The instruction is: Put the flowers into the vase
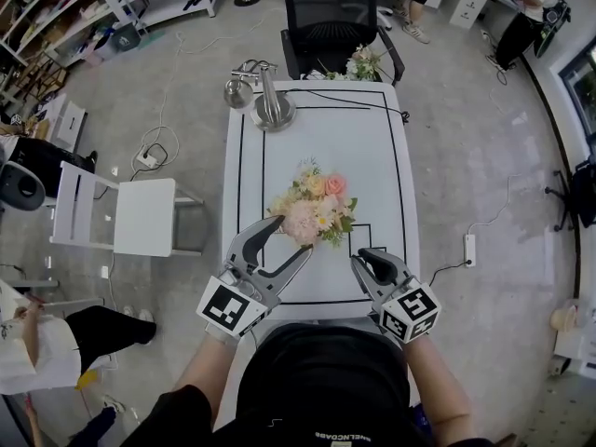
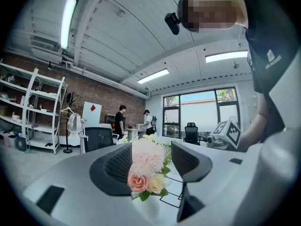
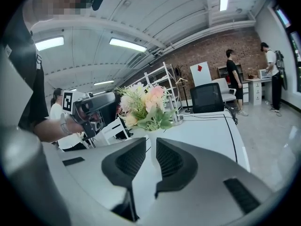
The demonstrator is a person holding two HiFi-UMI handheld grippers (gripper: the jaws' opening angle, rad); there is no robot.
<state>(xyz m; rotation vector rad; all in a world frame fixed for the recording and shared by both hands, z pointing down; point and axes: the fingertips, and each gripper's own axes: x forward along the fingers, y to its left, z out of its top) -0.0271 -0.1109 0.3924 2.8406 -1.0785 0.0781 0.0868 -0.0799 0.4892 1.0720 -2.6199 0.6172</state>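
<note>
Two handheld grippers flank a bouquet at the lower middle of a white table (image 1: 372,156). The left gripper (image 1: 294,235) has its jaws spread wide, with the pink and cream flowers (image 1: 314,209) standing between them. The right gripper (image 1: 358,257), just right of the blooms, has its jaws drawn nearly together, leaving only a thin slit. From above, the blossoms hide the white vase (image 2: 146,207) they stand in. It shows only low in the gripper views, its base cut off by the gripper bodies, and whether either jaw touches it cannot be made out. The person's head and shoulders cover the table's near edge. Bare tabletop runs up to a metal lamp (image 1: 270,105) at the far left corner. A second bunch (image 1: 363,63) sits at the far edge by a black chair (image 1: 335,12).
</note>
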